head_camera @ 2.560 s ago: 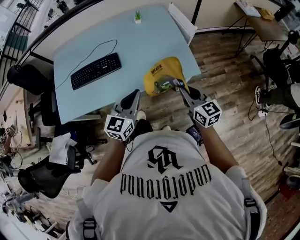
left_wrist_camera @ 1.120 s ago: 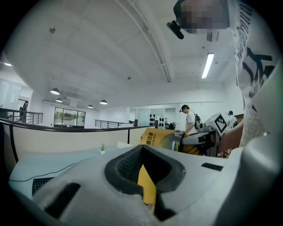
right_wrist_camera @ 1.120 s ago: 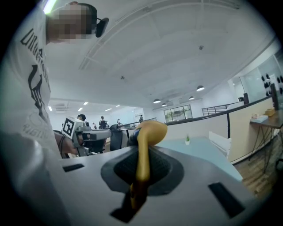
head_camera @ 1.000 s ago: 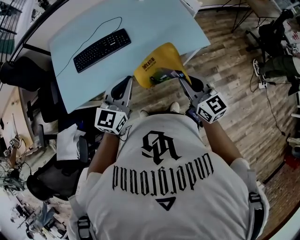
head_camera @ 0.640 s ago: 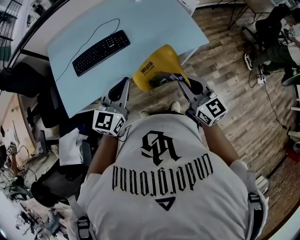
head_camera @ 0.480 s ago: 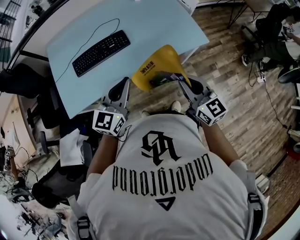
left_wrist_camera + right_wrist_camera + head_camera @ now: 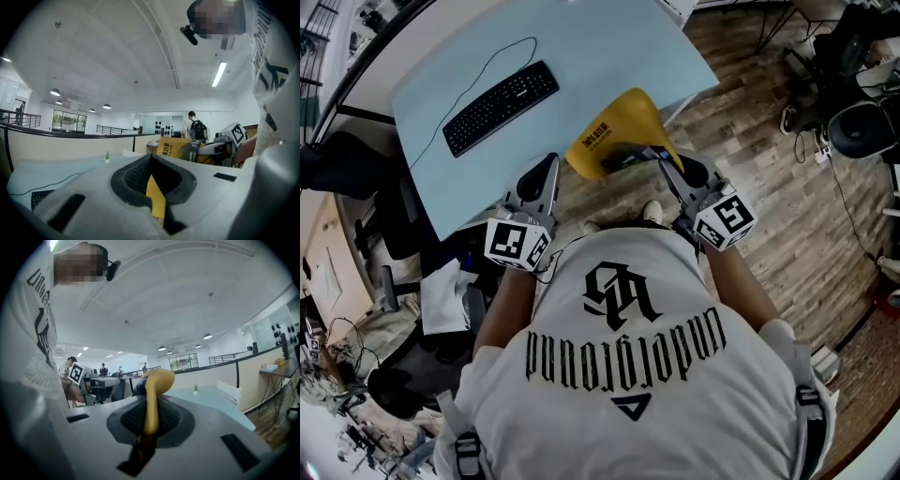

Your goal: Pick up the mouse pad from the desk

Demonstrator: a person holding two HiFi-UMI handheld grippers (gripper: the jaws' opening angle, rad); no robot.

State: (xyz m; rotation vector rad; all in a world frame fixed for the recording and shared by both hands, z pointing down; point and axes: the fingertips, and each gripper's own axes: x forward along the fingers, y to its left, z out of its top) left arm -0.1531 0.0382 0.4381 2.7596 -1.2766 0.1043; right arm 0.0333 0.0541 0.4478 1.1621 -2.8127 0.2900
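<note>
Right gripper (image 7: 652,155) jaws clamped on the near edge of the yellow mouse pad (image 7: 614,127), which stands curled over the desk's (image 7: 581,47) front edge, apparently lifted clear; left gripper (image 7: 546,171), jaws together, beside it, not touching the pad

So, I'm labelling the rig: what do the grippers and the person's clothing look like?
Both the left gripper and right gripper are pale grey shells with dark ribbed pads. Each carries a white cube printed with black square markers. The clothing is a white short-sleeved T-shirt with black lettering.
</note>
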